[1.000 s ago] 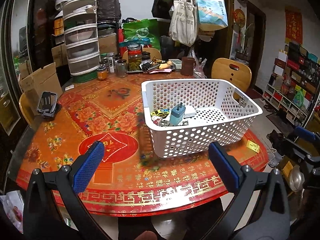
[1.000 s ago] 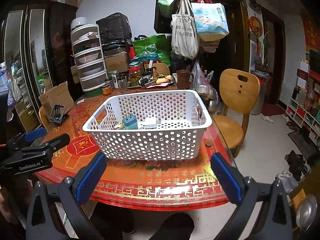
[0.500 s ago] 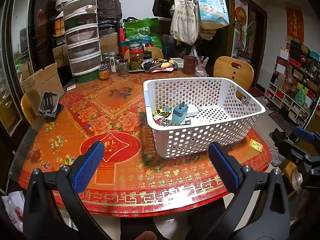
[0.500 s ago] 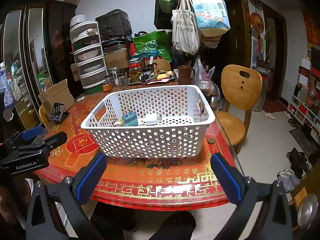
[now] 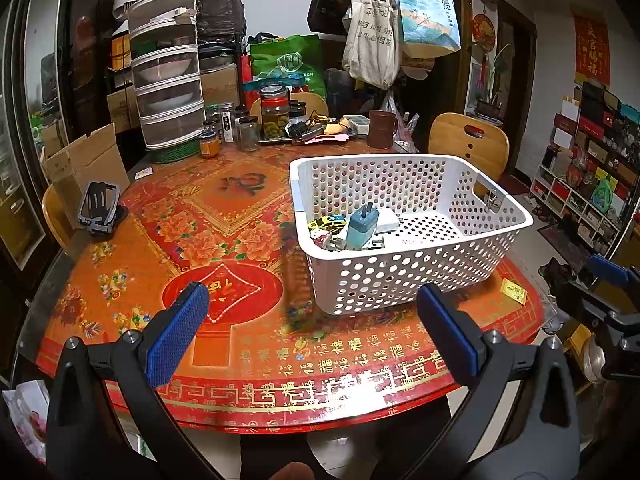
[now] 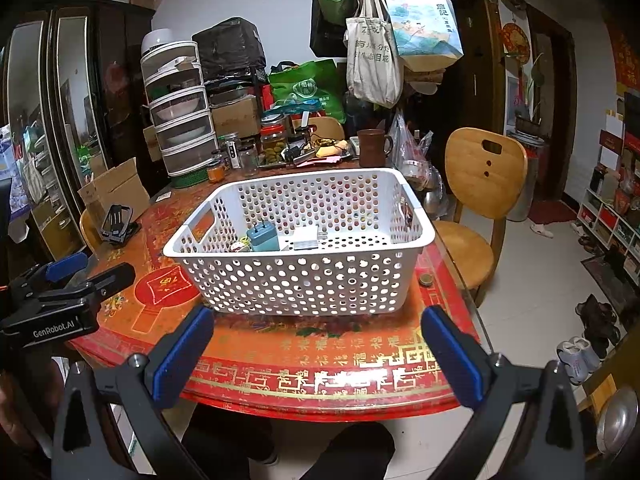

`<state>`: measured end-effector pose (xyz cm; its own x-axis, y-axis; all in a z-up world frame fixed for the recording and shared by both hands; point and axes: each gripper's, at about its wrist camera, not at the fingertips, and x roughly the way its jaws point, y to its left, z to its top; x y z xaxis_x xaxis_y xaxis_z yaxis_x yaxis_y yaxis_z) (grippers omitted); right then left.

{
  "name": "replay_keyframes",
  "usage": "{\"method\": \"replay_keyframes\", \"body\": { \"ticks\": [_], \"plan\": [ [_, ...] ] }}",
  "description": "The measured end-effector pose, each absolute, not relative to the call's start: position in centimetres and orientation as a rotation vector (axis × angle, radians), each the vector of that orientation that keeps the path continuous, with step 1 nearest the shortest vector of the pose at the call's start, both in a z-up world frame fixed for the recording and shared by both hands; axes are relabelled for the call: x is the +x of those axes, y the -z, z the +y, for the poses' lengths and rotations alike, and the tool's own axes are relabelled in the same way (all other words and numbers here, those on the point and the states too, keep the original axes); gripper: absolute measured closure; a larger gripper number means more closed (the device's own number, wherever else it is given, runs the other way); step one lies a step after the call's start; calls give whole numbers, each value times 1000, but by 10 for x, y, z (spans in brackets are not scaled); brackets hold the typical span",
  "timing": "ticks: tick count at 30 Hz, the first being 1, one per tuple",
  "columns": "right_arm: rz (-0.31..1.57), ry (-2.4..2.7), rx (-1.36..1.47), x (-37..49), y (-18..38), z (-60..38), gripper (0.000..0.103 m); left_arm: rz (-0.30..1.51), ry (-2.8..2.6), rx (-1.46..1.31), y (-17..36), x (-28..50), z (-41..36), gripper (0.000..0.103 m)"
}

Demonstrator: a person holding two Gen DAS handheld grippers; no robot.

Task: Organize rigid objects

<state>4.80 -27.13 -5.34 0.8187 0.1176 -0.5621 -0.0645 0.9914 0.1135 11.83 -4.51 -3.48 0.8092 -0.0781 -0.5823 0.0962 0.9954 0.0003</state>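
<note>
A white perforated basket (image 5: 504, 236) stands on the round red table (image 5: 224, 272); it also shows in the right wrist view (image 6: 304, 280). Inside lie a teal plug adapter (image 5: 362, 226), a yellow toy car (image 5: 326, 222), a white box (image 5: 386, 220) and other small items. The adapter also shows in the right wrist view (image 6: 262, 236). My left gripper (image 5: 312, 328) is open and empty, held over the table's near edge in front of the basket. My right gripper (image 6: 316, 344) is open and empty, just before the basket's near wall.
A black phone stand (image 5: 98, 210) sits at the table's left. Jars (image 5: 276, 114), a stacked food cover tower (image 5: 168, 80) and a brown mug (image 5: 380, 128) crowd the far side. A coin (image 6: 425, 279) and a yellow slip (image 5: 513, 290) lie near the basket. A wooden chair (image 6: 480, 184) stands right.
Both grippers have drawn back slightly from the table, so the basket looks a little farther away. Both stay open and empty; the basket's contents have not moved.
</note>
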Motion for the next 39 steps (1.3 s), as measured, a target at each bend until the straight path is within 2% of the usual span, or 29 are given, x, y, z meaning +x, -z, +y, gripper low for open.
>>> {"method": "replay_keyframes", "body": {
  "ticks": [39],
  "plan": [
    [612, -106, 91, 48, 54, -267, 0, 639, 95, 38, 38, 123, -58, 1]
  ]
}}
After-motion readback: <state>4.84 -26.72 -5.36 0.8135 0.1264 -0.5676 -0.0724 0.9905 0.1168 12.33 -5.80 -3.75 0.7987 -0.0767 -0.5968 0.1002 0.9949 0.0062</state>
